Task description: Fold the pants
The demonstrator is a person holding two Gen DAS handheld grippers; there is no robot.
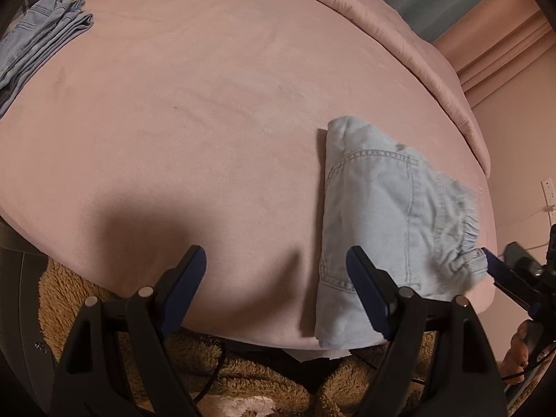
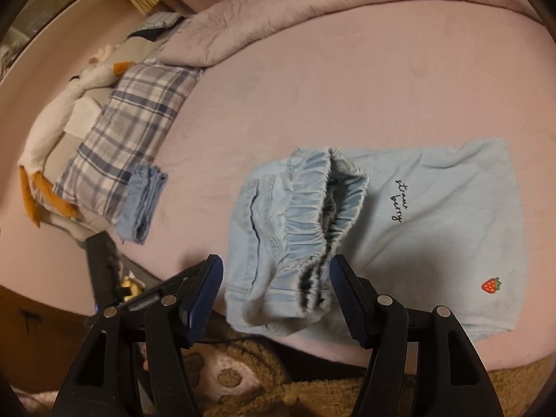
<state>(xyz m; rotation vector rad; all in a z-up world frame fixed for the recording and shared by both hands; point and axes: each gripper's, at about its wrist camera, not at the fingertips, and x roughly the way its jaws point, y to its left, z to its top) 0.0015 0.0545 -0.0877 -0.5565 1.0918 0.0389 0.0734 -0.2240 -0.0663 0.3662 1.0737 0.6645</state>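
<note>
Light blue pants (image 1: 375, 215) lie folded on the pink bed (image 1: 208, 104), near its front right edge. In the right wrist view the pants (image 2: 434, 215) show a strawberry patch and black lettering, with the elastic waistband (image 2: 312, 208) bunched and raised on top. My left gripper (image 1: 276, 264) is open and empty, just left of the pants; its right finger is over their lower left part. My right gripper (image 2: 276, 272) is open, its fingers on either side of the waistband end, holding nothing. The right gripper's tip (image 1: 500, 271) shows at the pants' right edge.
A second folded pair of blue jeans (image 1: 38, 38) lies far left on the bed, also in the right wrist view (image 2: 142, 205). A plaid pillow (image 2: 132, 128) and a stuffed goose (image 2: 52, 132) lie beyond. A brown shaggy rug (image 1: 243, 375) covers the floor below.
</note>
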